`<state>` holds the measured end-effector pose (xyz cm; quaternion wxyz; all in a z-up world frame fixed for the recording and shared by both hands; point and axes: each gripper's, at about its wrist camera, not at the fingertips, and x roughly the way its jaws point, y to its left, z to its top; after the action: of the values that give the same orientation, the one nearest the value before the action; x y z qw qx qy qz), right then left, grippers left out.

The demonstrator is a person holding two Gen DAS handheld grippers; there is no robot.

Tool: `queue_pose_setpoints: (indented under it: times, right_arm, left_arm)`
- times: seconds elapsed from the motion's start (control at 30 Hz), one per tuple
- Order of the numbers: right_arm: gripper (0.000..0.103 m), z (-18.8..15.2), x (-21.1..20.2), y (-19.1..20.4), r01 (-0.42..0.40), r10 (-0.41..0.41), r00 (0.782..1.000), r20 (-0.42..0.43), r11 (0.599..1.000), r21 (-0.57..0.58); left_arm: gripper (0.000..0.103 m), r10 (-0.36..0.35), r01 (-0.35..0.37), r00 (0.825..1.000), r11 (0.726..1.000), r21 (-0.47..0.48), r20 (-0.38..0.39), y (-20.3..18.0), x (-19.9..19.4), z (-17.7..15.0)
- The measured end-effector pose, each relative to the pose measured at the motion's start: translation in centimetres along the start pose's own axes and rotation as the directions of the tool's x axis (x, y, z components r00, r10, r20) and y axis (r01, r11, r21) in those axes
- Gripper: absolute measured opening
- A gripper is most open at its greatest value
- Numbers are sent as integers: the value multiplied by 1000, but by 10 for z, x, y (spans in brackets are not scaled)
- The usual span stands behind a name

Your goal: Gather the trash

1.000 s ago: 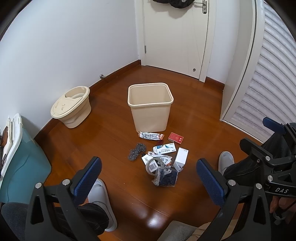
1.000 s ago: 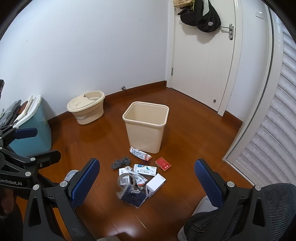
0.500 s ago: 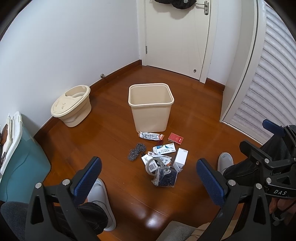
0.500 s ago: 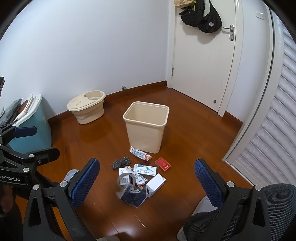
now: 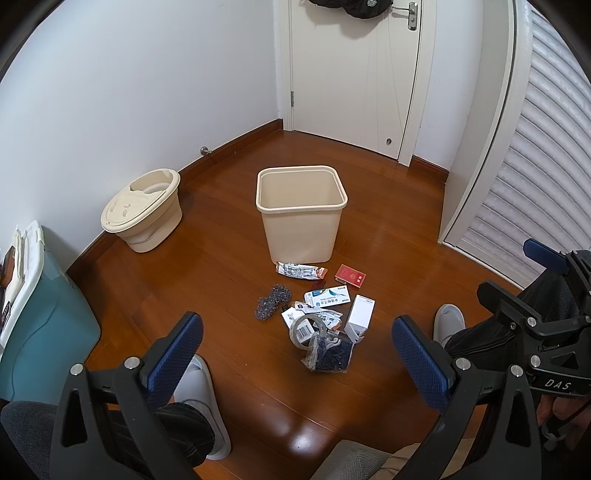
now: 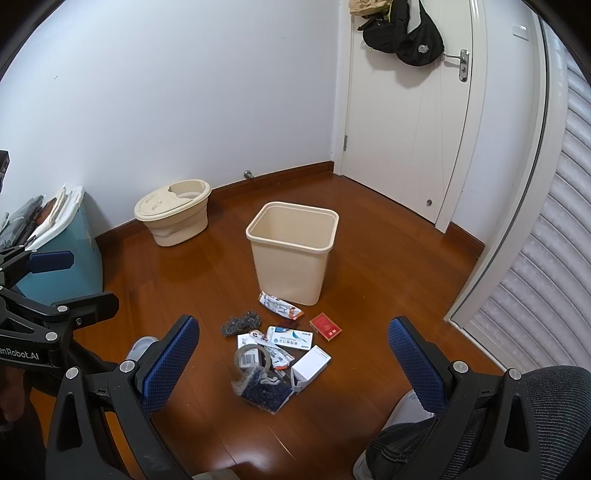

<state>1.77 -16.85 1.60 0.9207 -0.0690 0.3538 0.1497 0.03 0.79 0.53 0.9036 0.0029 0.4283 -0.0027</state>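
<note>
Hovering wide open and empty, the left gripper (image 5: 297,347) and right gripper (image 6: 293,349) flank the litter pile (image 5: 321,314). Bare floor (image 5: 221,266) rings the bin (image 5: 301,214).

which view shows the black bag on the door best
The right wrist view: the whole black bag shows, hanging beside the door handle. The left wrist view catches only its lower edge, cut off by the frame top.
</note>
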Motion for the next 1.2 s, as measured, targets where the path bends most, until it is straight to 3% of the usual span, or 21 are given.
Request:
queue_pose_setpoints:
  times: [1.2]
  right_arm:
    - [103,0,0,1,1,-1,1000,0,1000,-2]
  left_arm:
    - [103,-3,3,1000,1000,-6,-1,2,2,-3]
